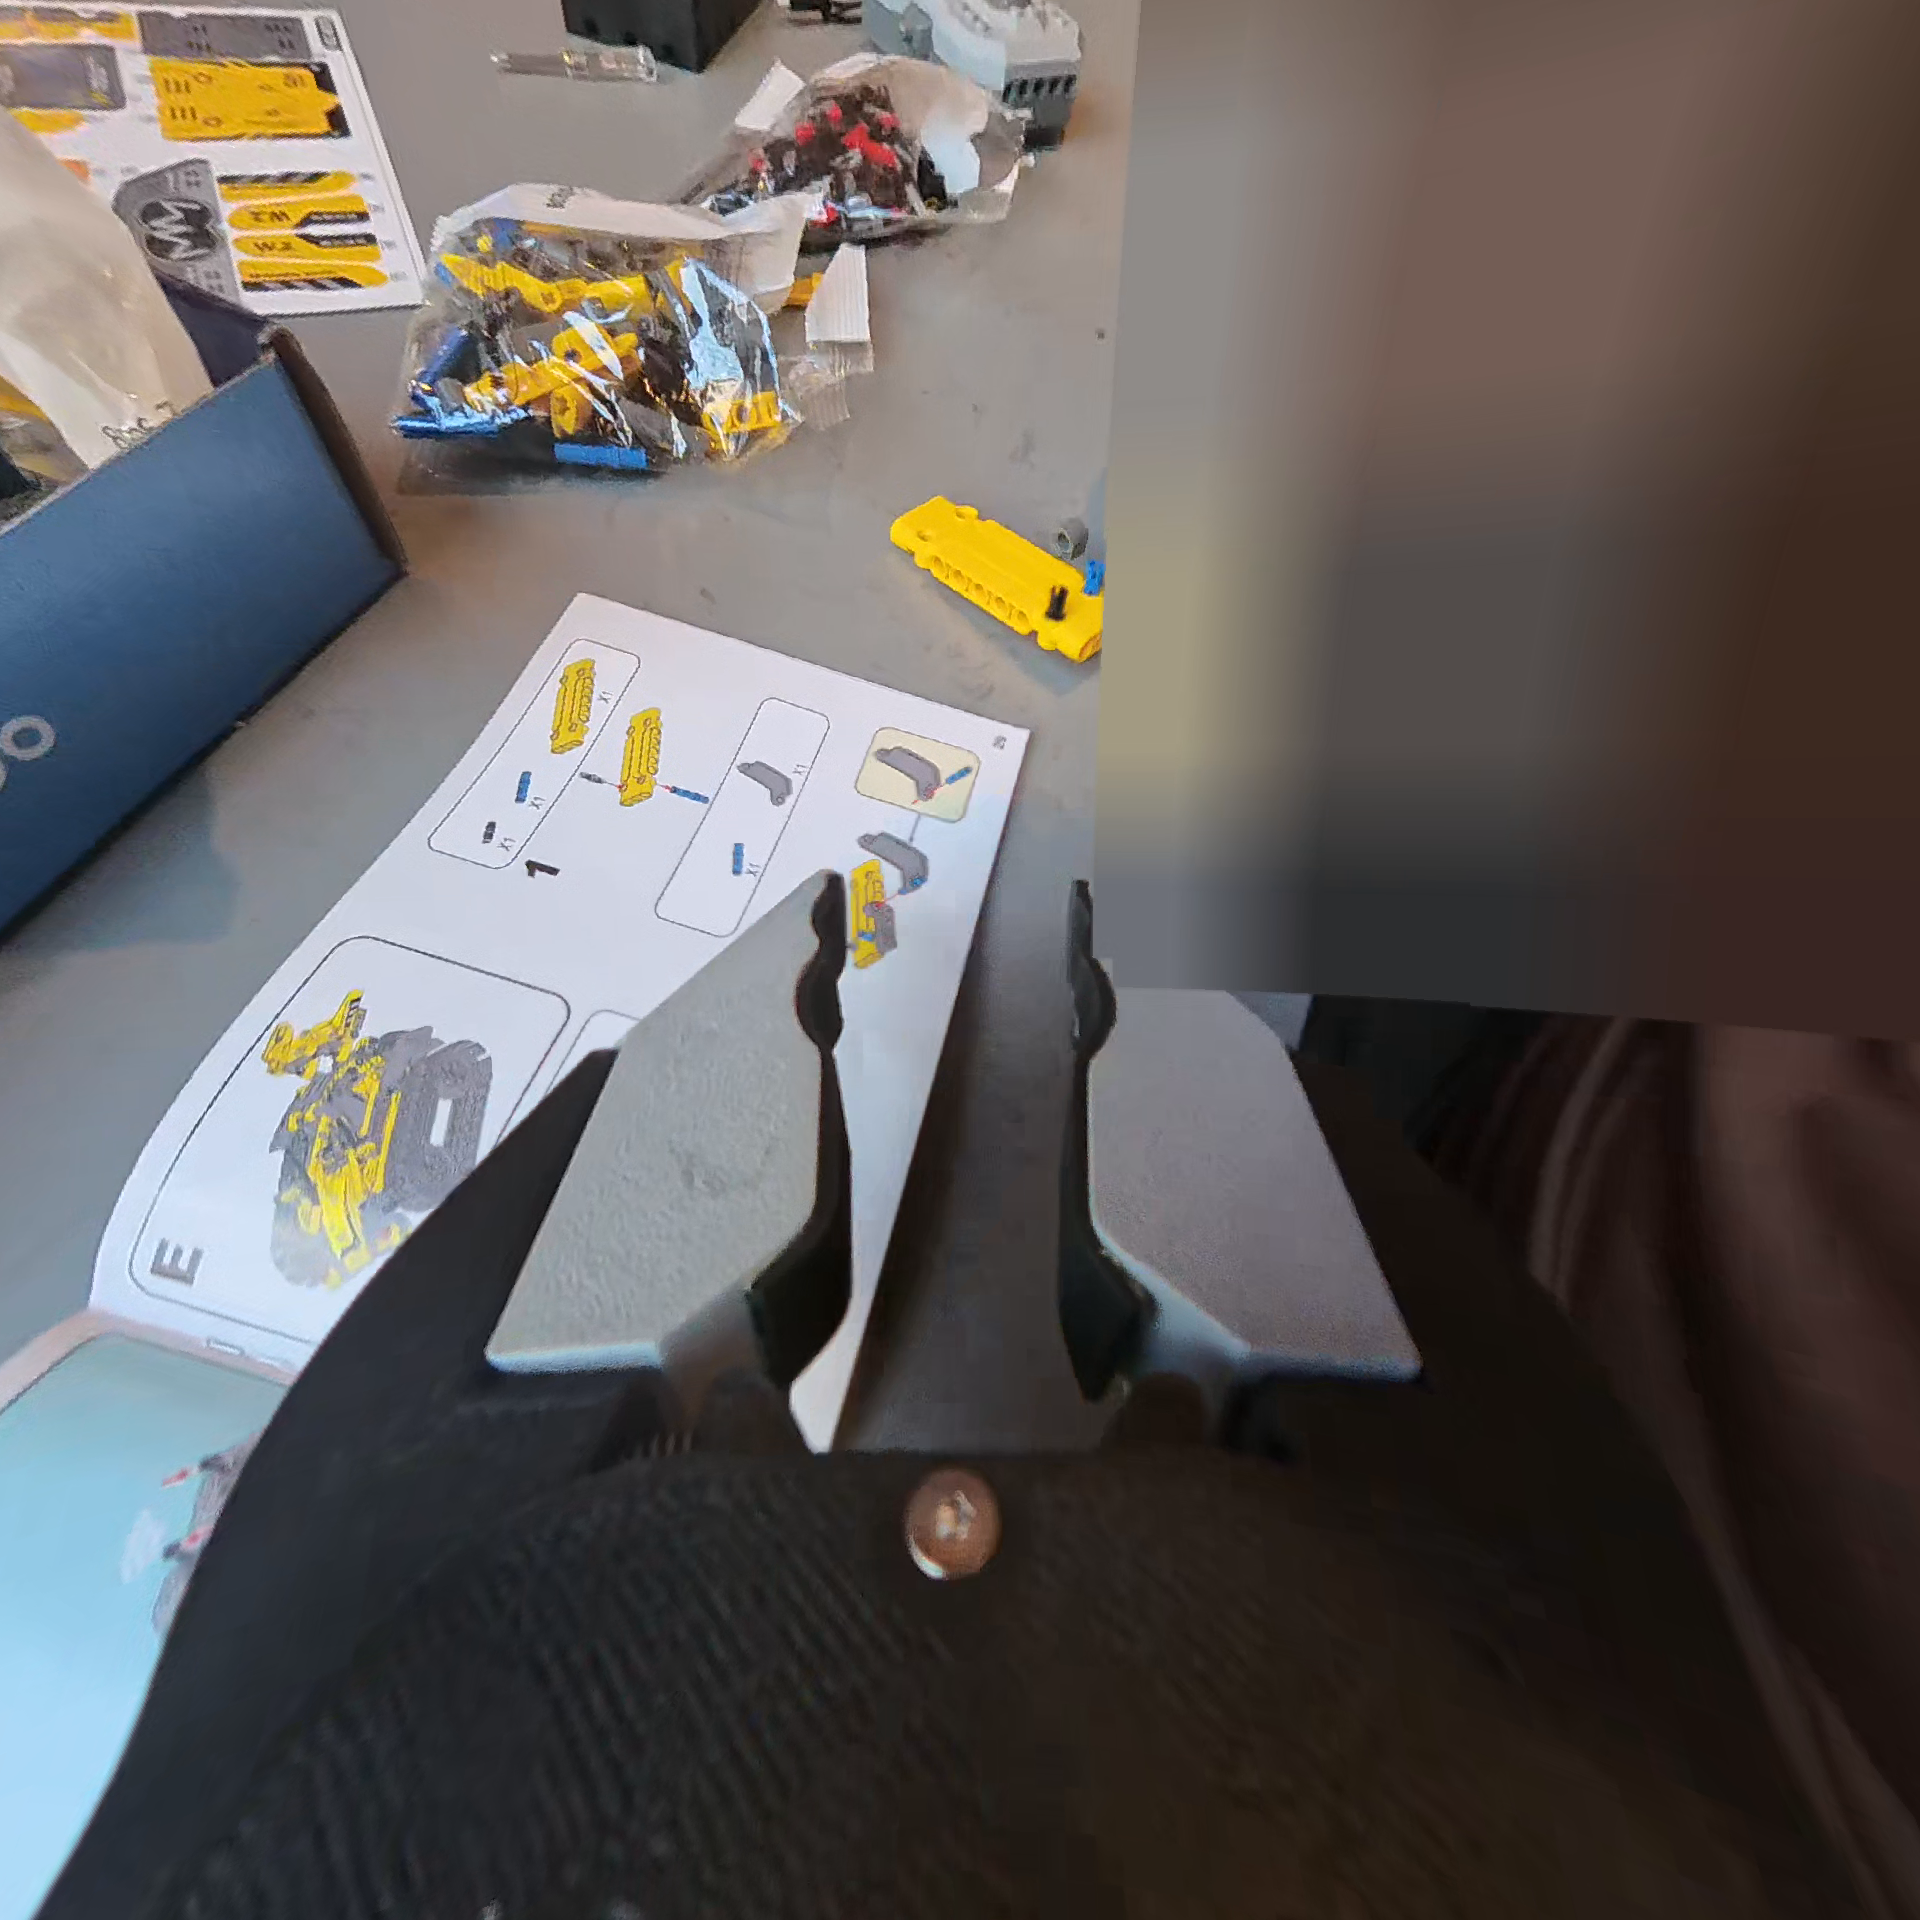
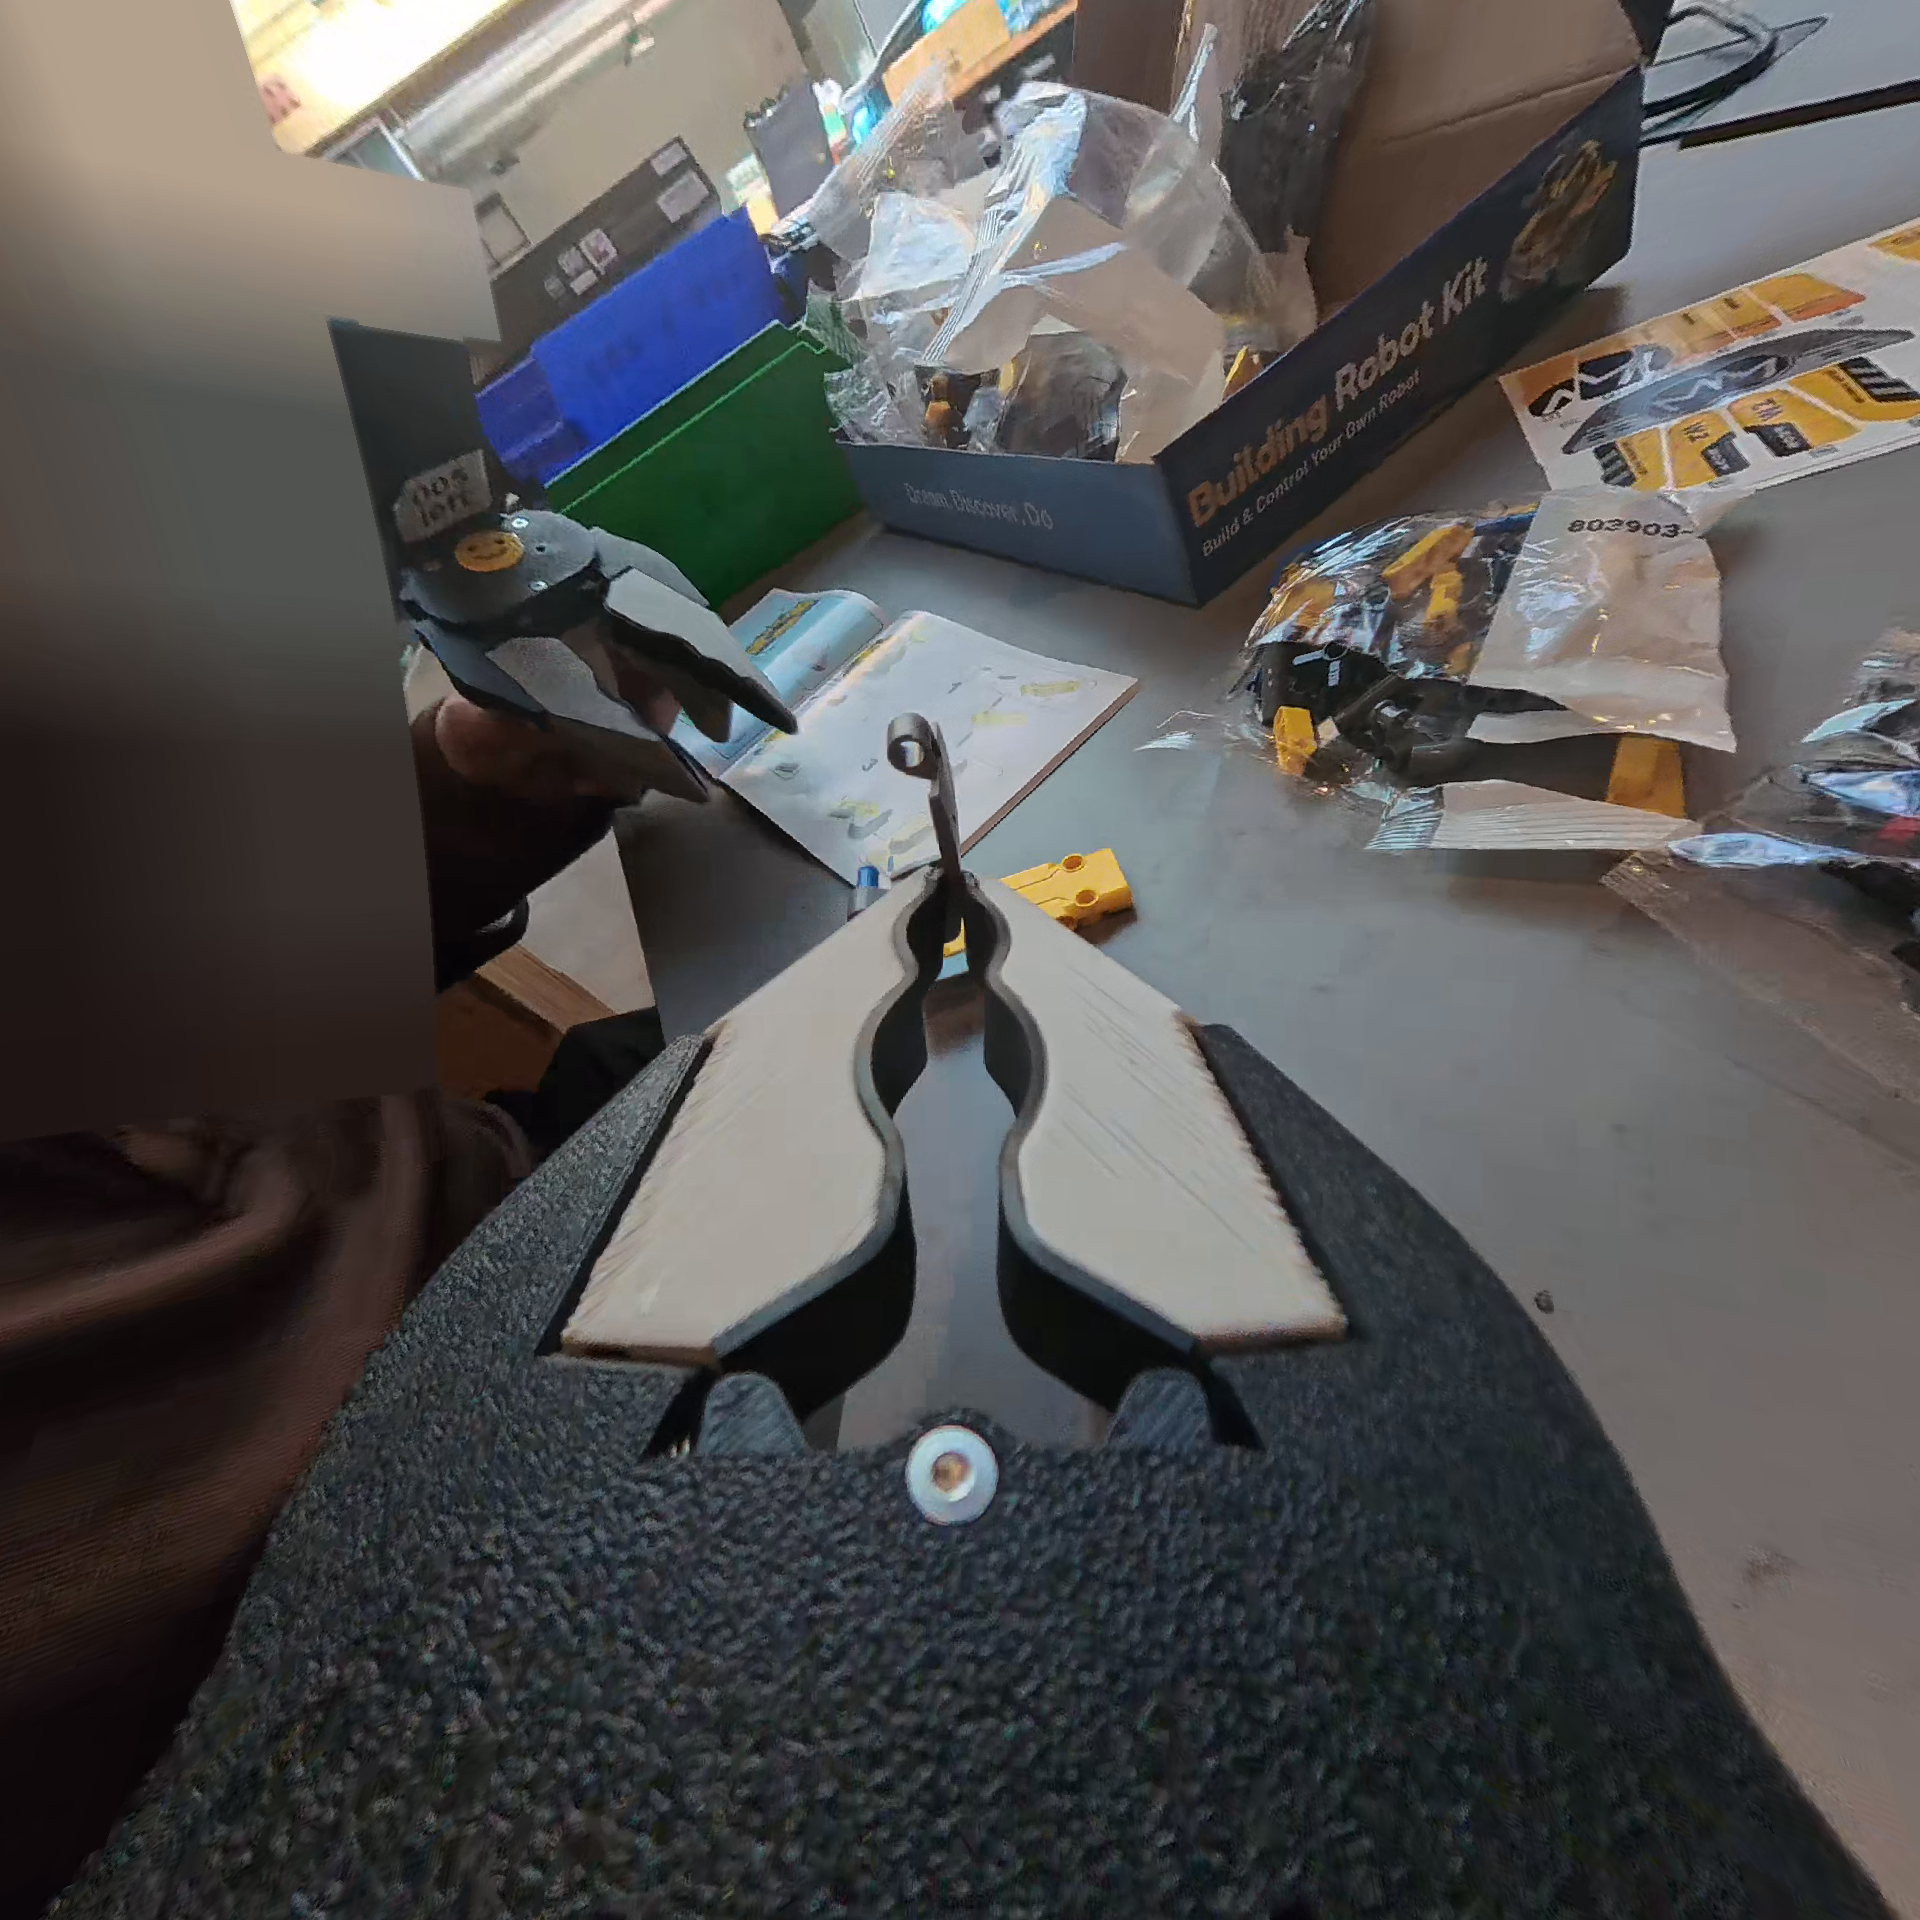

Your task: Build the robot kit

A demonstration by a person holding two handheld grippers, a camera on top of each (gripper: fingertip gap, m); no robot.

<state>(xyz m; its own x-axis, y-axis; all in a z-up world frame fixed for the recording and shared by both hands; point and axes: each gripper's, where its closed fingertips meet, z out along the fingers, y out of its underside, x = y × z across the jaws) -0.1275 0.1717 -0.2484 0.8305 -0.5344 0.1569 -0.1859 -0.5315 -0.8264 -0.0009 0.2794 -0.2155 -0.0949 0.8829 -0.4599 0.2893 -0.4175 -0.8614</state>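
The right gripper [image 2: 948, 891] pinches a thin grey bent beam [image 2: 928, 781] at its tips, the piece standing up toward twelve o'clock; a firm, square pinch looks wise, since the hold is only at the beam's foot. At ten o'clock the left gripper [image 1: 951, 904] hangs with jaws apart and empty above the open instruction booklet [image 1: 582, 935], and the yellow beam [image 1: 987, 577] lies on the grey table [image 1: 644, 540] at its twelve o'clock.

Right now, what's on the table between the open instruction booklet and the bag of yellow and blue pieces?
Nothing: in the left wrist view, only bare grey table separates the instruction booklet from the bag of yellow and blue pieces.
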